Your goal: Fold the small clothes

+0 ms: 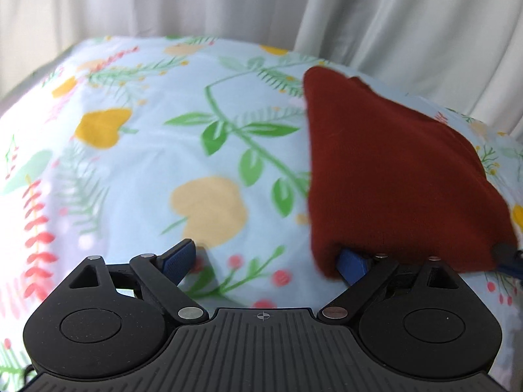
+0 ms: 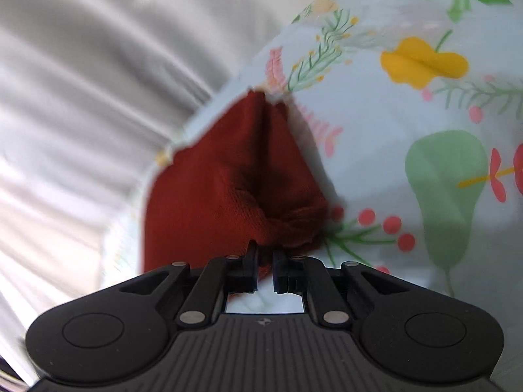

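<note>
A dark red knitted garment [image 1: 392, 170] hangs lifted above the floral sheet [image 1: 163, 150], stretched into a tent shape. My left gripper [image 1: 265, 260] is open wide; its right finger [image 1: 351, 263] sits under the garment's near left corner, and its left finger [image 1: 179, 258] is bare over the sheet. In the right wrist view the red garment [image 2: 228, 189] bunches at my right gripper [image 2: 264, 261], whose jaws are shut on a gathered edge of it. That right gripper's tip [image 1: 506, 254] shows at the garment's near right corner in the left wrist view.
The light blue floral sheet [image 2: 392, 137] covers a bed or table. Pale grey curtains [image 1: 228, 0] hang behind it, and the curtains [image 2: 81, 98] fill the left of the right wrist view. The sheet's edge runs close to the garment's far end.
</note>
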Motion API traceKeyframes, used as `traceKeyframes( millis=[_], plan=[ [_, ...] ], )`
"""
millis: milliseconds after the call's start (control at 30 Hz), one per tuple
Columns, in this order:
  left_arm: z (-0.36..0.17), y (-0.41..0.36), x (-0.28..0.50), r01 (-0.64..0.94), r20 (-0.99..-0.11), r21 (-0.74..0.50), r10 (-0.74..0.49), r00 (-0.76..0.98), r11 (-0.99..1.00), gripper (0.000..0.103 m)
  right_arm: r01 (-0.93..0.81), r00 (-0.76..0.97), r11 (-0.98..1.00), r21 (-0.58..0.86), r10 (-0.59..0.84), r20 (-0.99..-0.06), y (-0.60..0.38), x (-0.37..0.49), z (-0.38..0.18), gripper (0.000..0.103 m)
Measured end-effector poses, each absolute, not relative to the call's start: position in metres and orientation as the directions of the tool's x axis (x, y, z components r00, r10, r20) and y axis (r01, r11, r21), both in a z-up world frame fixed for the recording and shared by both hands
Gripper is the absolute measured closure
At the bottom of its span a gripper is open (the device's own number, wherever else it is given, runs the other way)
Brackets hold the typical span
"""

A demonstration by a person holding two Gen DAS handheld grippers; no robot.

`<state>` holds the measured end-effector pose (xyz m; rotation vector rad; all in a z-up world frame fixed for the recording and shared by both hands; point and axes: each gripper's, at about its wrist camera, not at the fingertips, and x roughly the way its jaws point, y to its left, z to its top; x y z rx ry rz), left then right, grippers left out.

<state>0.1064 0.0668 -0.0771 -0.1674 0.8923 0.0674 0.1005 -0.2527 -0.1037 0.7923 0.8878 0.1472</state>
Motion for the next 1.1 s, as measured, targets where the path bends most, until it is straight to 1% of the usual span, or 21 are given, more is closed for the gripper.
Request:
traceKeyframes(
  millis=[33, 67, 100, 133, 167, 233, 300, 367, 433, 467, 533, 567, 633, 700, 767, 800, 833, 933, 1033, 1067, 1100],
  plan=[
    [-0.076, 0.075, 0.103, -0.135, -0.788, -0.15, -0.036, 0.614, 0.979, 0.008, 0.198, 0.637, 0.734, 0.65, 0.408, -0.655, -0.248, 0.1, -0.104, 0.095],
    [-0.073, 0.084, 0.098, -0.163, -0.794, -0.166, -0.034, 0.607, 0.973, 0.01, 0.194, 0.639, 0.758, 0.623, 0.385, -0.666, -0.244, 0.1, -0.103, 0.095],
    [-0.069, 0.09, 0.094, -0.196, -0.794, -0.16, -0.008, 0.609, 0.968, 0.01, 0.19, 0.641, 0.788, 0.586, 0.353, -0.682, -0.24, 0.098, -0.1, 0.089],
    [-0.063, 0.097, 0.089, -0.219, -0.787, -0.156, 0.013, 0.617, 0.963, 0.01, 0.193, 0.637, 0.814, 0.548, 0.32, -0.701, -0.239, 0.095, -0.097, 0.08],
    [-0.059, 0.103, 0.088, -0.222, -0.778, -0.168, 0.009, 0.628, 0.961, 0.01, 0.199, 0.634, 0.848, 0.491, 0.271, -0.725, -0.234, 0.092, -0.09, 0.079],
    [-0.049, 0.107, 0.089, -0.202, -0.766, -0.19, -0.016, 0.643, 0.961, 0.01, 0.167, 0.67, 0.885, 0.435, 0.222, -0.708, -0.234, 0.081, -0.072, 0.078],
    [-0.041, 0.098, 0.096, -0.172, -0.758, -0.166, -0.014, 0.652, 0.971, 0.008, 0.125, 0.726, 0.924, 0.363, 0.164, -0.668, -0.227, 0.077, -0.053, 0.078],
    [-0.036, 0.085, 0.105, -0.127, -0.752, -0.155, -0.033, 0.659, 0.98, 0.007, 0.09, 0.765, 0.939, 0.333, 0.149, -0.627, -0.22, 0.081, -0.042, 0.078],
    [-0.037, 0.07, 0.116, -0.099, -0.75, -0.148, -0.046, 0.66, 0.984, 0.007, 0.055, 0.755, 0.945, 0.321, 0.171, -0.633, -0.212, 0.096, -0.043, 0.078],
    [-0.039, 0.063, 0.12, -0.089, -0.756, -0.137, -0.046, 0.653, 0.987, 0.007, 0.036, 0.745, 0.955, 0.293, 0.169, -0.645, -0.206, 0.104, -0.046, 0.078],
    [-0.044, 0.05, 0.129, -0.071, -0.773, -0.102, -0.035, 0.633, 0.992, 0.007, 0.023, 0.717, 0.981, 0.192, 0.117, -0.687, -0.194, 0.119, -0.057, 0.078],
    [-0.047, 0.046, 0.131, -0.066, -0.772, -0.085, -0.024, 0.635, 0.994, 0.006, 0.023, 0.7, 0.989, 0.146, 0.088, -0.709, -0.19, 0.124, -0.064, 0.076],
    [-0.049, 0.041, 0.133, -0.058, -0.77, -0.054, -0.005, 0.638, 0.997, 0.005, 0.003, 0.706, 0.992, 0.125, 0.087, -0.703, -0.188, 0.125, -0.067, 0.074],
    [-0.051, 0.04, 0.135, -0.051, -0.772, -0.027, 0.012, 0.636, 0.998, 0.001, -0.006, 0.702, 0.996, 0.091, 0.069, -0.709, -0.184, 0.127, -0.065, 0.074],
    [-0.054, 0.041, 0.135, -0.047, -0.774, -0.026, 0.01, 0.633, 0.999, 0.001, -0.008, 0.702, 0.997, 0.075, 0.059, -0.71, -0.185, 0.127, -0.065, 0.071],
    [-0.056, 0.042, 0.135, -0.044, -0.776, -0.029, 0.005, 0.631, 0.999, 0.0, -0.009, 0.709, 0.999, 0.048, 0.04, -0.704, -0.186, 0.126, -0.066, 0.067],
    [-0.058, 0.043, 0.134, -0.041, -0.779, -0.03, 0.002, 0.627, 0.999, 0.0, -0.009, 0.717, 1.0, 0.013, 0.015, -0.697, -0.185, 0.124, -0.065, 0.065],
    [-0.058, 0.053, 0.127, -0.039, -0.789, -0.06, -0.023, 0.614, 0.997, 0.0, 0.042, 0.708, 0.998, -0.054, -0.068, -0.703, -0.186, 0.116, -0.061, 0.065],
    [-0.054, 0.062, 0.112, -0.043, -0.803, -0.069, -0.03, 0.595, 0.997, 0.001, 0.076, 0.663, 0.997, -0.012, -0.059, -0.746, -0.196, 0.098, -0.053, 0.065],
    [-0.053, 0.064, 0.106, -0.05, -0.81, -0.061, -0.02, 0.586, 0.997, 0.001, 0.067, 0.655, 0.998, 0.005, -0.04, -0.755, -0.197, 0.088, -0.05, 0.062],
    [-0.054, 0.064, 0.099, -0.057, -0.82, -0.044, -0.004, 0.572, 0.997, 0.001, 0.051, 0.632, 0.998, 0.024, -0.013, -0.775, -0.197, 0.078, -0.051, 0.047]
  ],
)
